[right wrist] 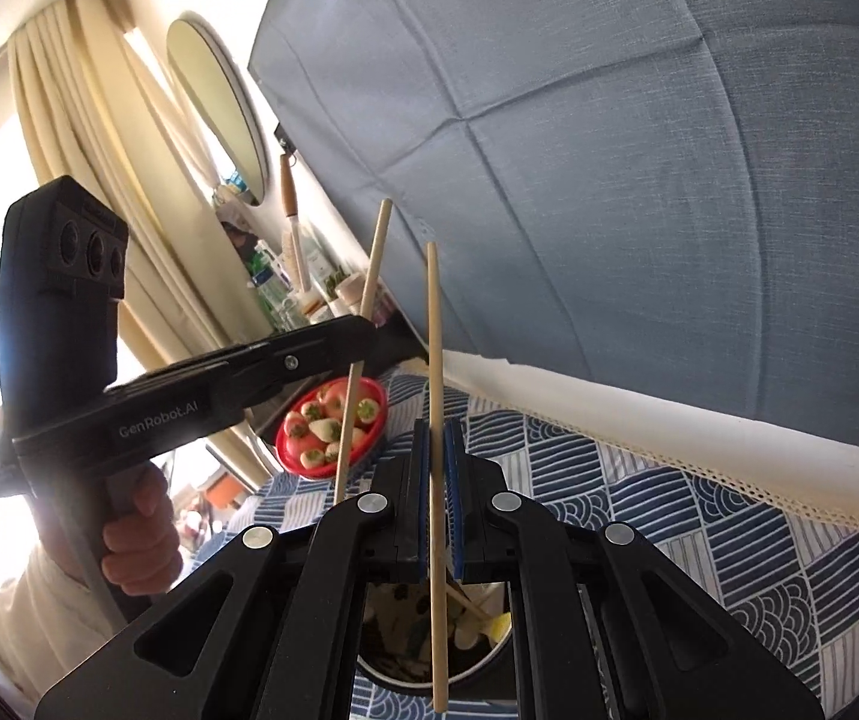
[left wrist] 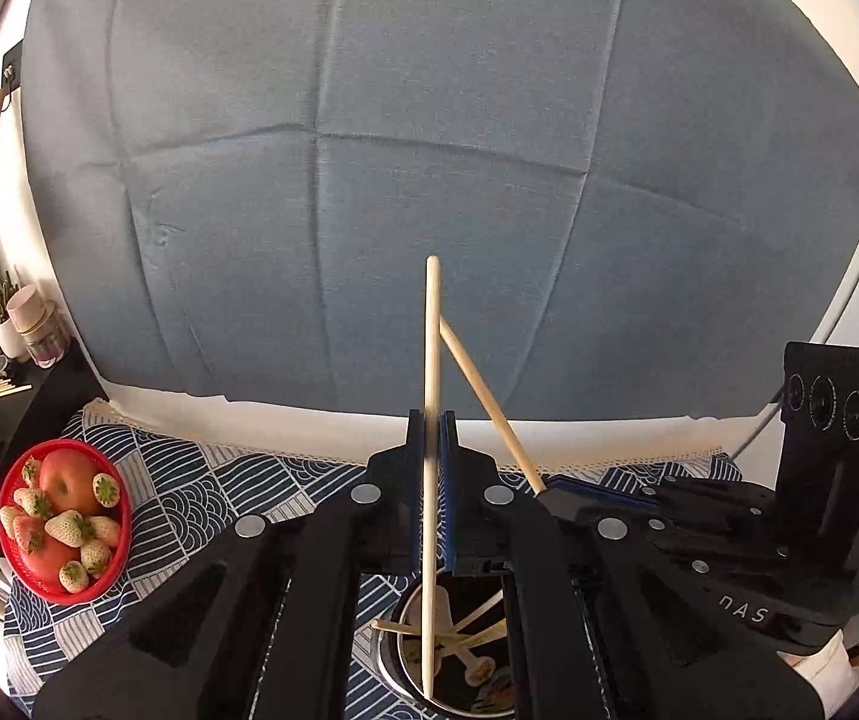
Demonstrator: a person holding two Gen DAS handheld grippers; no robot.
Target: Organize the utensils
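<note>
Left gripper (left wrist: 432, 438): fingers pinched narrow on one wooden chopstick (left wrist: 431, 420), which stands nearly upright, its lower end over the round container (left wrist: 393, 669) at 6 o'clock.
Right gripper (right wrist: 436, 450): fingers clamped on a second chopstick (right wrist: 435, 420), its lower tip over the container's open mouth.
Container: on the patterned cloth (left wrist: 201, 498), more utensils lying inside.
Red fruit bowl (left wrist: 63, 519): 8 o'clock in the left view, on the desk.
Hand (right wrist: 138, 531): grips the left gripper's handle, 8 o'clock in the right view.

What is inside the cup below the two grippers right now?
In the cup, several thin wooden sticks lean crossed, above a pale printed figure. Its base and most of its rim stay hidden behind the left gripper and right gripper.
</note>
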